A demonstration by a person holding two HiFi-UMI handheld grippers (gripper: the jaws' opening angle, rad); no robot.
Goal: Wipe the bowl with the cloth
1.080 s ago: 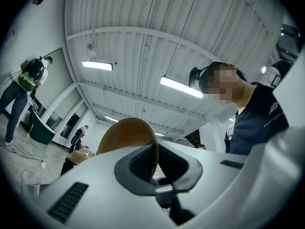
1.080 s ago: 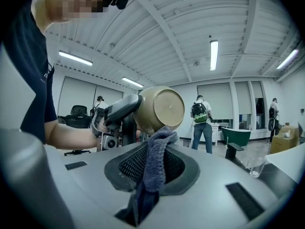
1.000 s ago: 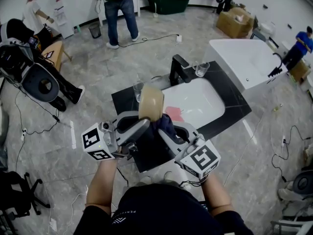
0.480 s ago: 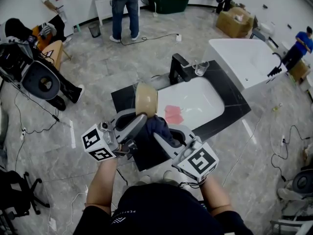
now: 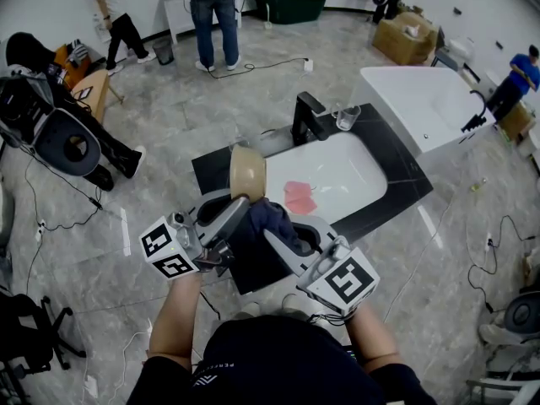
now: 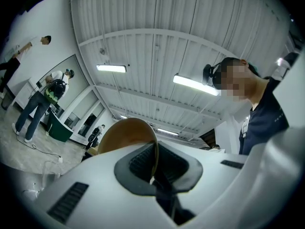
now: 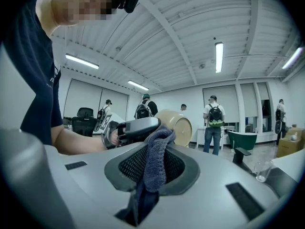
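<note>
Left gripper point(image 6: 153, 168) jaws are clamped together on the rim of the bowl point(image 5: 247, 171), its thin wall pinched between the pads. The bowl is held up on edge in the air, over the left end of the dark counter point(image 5: 403, 175) beside the white sink point(image 5: 363, 154). Right gripper point(image 7: 151, 168) jaws are shut tight on the cloth point(image 7: 155, 159), a dark blue-grey bunch poking out past the tips. In the head view the cloth sits right at the bowl's lower edge; touching or a small gap, can't tell. My read: the wipe is about to start or is under way, and the bowl is not set down. Risks: the bowl hangs from one small bite on the rim, so a hard push with the cloth could lever it round in the pads or pop it out, and it would drop on the counter or floor. The cloth is gripped by a fold, so dragging it along the bowl could tug it free. Only a little cloth sticks out, so the hard gripper tips might scrape the bowl instead. The two grippers are close together and may knock each other. The glass point(image 5: 348, 118) and tap point(image 5: 308, 116) at the back of the counter are well apart from them, so low risk.
</note>
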